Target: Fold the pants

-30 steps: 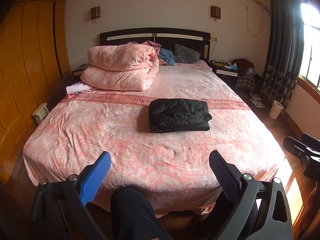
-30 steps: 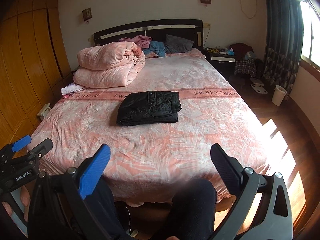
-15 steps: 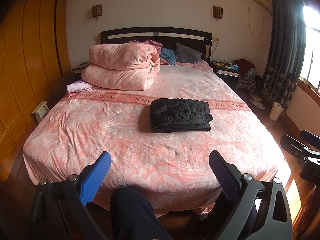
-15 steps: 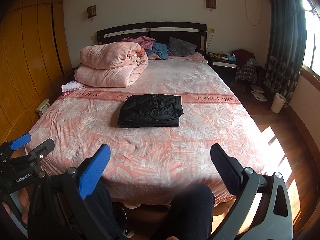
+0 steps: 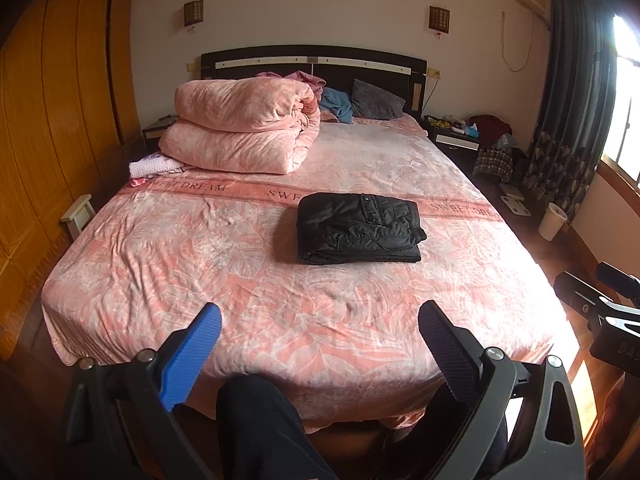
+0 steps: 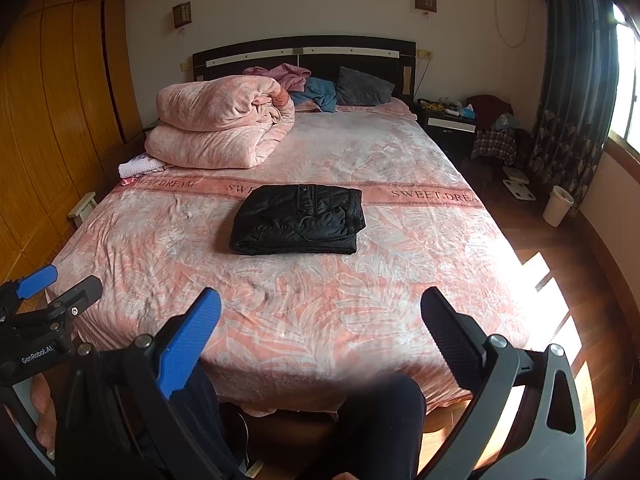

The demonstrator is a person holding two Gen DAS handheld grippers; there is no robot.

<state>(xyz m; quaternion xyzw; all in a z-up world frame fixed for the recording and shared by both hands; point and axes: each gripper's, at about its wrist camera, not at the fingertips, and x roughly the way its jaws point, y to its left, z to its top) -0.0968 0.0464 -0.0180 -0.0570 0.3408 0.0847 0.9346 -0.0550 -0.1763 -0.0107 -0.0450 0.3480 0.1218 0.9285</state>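
The black pants (image 5: 358, 228) lie folded into a neat rectangle in the middle of the pink bed (image 5: 200, 264); they also show in the right wrist view (image 6: 298, 220). My left gripper (image 5: 320, 320) is open and empty, held back at the foot of the bed, well short of the pants. My right gripper (image 6: 320, 316) is open and empty too, at the foot of the bed. Each gripper shows at the edge of the other's view: the right one (image 5: 600, 304) and the left one (image 6: 48, 292).
A folded pink quilt (image 5: 244, 128) lies at the bed's far left, with pillows and clothes at the headboard (image 5: 312, 64). A wooden wardrobe (image 5: 52, 120) lines the left wall. A nightstand (image 6: 448, 120), white bin (image 6: 558, 211) and curtain (image 6: 576, 80) stand at right. The person's legs (image 5: 260, 432) are below.
Both views have drifted slightly; the grippers stay open and back from the bed. The folded pants have not moved.
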